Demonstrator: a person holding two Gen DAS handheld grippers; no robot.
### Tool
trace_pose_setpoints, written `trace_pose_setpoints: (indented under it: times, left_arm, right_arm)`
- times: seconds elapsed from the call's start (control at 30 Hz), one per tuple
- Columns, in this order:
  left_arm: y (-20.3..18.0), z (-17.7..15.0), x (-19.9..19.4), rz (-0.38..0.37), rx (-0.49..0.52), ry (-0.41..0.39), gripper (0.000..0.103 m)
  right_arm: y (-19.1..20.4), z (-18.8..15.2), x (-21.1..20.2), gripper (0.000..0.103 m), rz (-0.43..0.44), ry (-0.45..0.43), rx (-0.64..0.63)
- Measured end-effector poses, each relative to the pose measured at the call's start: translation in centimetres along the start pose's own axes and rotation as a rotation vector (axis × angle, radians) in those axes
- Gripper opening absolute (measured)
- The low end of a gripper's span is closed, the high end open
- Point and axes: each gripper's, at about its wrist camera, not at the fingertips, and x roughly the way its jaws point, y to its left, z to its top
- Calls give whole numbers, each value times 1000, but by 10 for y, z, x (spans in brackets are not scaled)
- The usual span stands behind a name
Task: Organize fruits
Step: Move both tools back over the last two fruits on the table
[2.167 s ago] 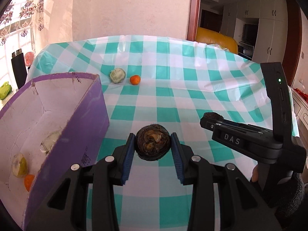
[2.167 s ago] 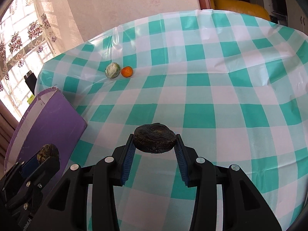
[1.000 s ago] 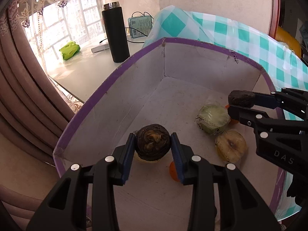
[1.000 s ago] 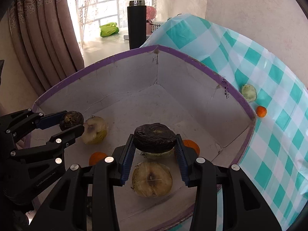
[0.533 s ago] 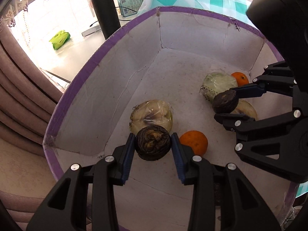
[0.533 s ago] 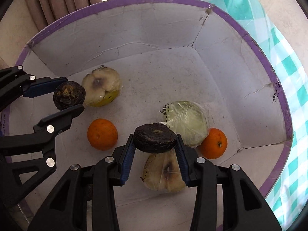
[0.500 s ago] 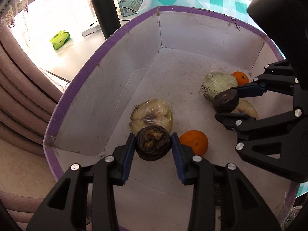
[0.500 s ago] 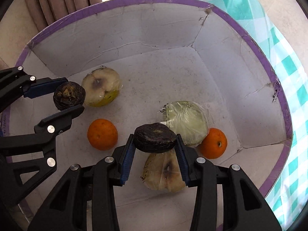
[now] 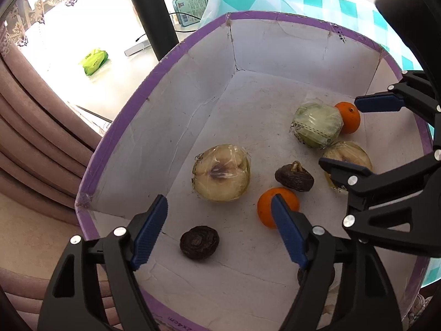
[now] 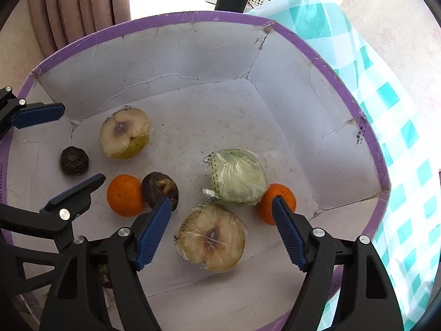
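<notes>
1. Both the left tool [image 9: 219,226] and the right tool [image 10: 220,227] are released and carry nothing. They hang over the purple-edged white cardboard box [image 9: 176,47].
2. The fruits lie on the box floor: 2 dark wrinkled round fruits [image 9: 199,242] [image 10: 161,189], 2 small oranges [image 10: 125,195] [image 10: 275,201], and 3 plastic-wrapped cut fruits [image 10: 239,178].
3. Risk, as I judge it: the tools are close together, so lifting out carelessly could knock one against the other or catch the box wall and tip the box.
4. Only the left view shows the black cylindrical flask [image 9: 154,18] whole; only the right view shows the teal checked cloth on the worktop [image 10: 408,143] falling beside the box.
</notes>
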Motion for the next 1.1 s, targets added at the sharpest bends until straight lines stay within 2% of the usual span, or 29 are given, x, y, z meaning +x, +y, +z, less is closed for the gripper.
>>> trace_pose_setpoints:
  times: [0.2, 0.33, 0.43, 0.53, 0.6, 0.67, 0.73, 0.8, 0.83, 0.9, 0.97, 1.1]
  left_arm:
    - [-2, 8, -31, 54, -27, -96, 100]
    - [-19, 19, -51, 57, -10, -147, 101]
    - [-40, 28, -65, 19, 11, -190, 101]
    - [-70, 35, -88, -46, 27, -269, 101]
    - [-97, 37, -106, -89, 39, -346, 101]
    - [-127, 36, -120, -169, 69, -425, 101]
    - [-163, 33, -129, -253, 124, -496, 101]
    - [-206, 31, -123, -300, 194, -537, 101]
    - [-227, 31, -116, -315, 225, -532, 101]
    - [-265, 35, -89, -370, 258, -441, 101]
    - [-287, 39, -60, -444, 242, -356, 101]
    - [-311, 52, -12, -392, 252, -341, 101]
  right_arm:
    - [-41, -17, -49, 85, -9, -250, 129]
    - [-86, -44, -77, 87, 10, -408, 284]
    - [-122, -76, -92, 87, 44, -497, 415]
    - [-156, -108, -96, 87, 51, -539, 537]
    - [-175, -135, -90, 87, 42, -542, 606]
    - [-192, -160, -79, 87, 18, -531, 664]
    - [-205, -185, -60, 87, -36, -496, 725]
    - [-219, -205, -42, 87, -73, -443, 767]
    - [-226, -214, -33, 87, -91, -409, 784]
    - [-240, -228, -18, 87, -127, -341, 819]
    - [-255, -241, -8, 87, -160, -303, 846]
    - [-286, -263, 2, 87, -221, -260, 921]
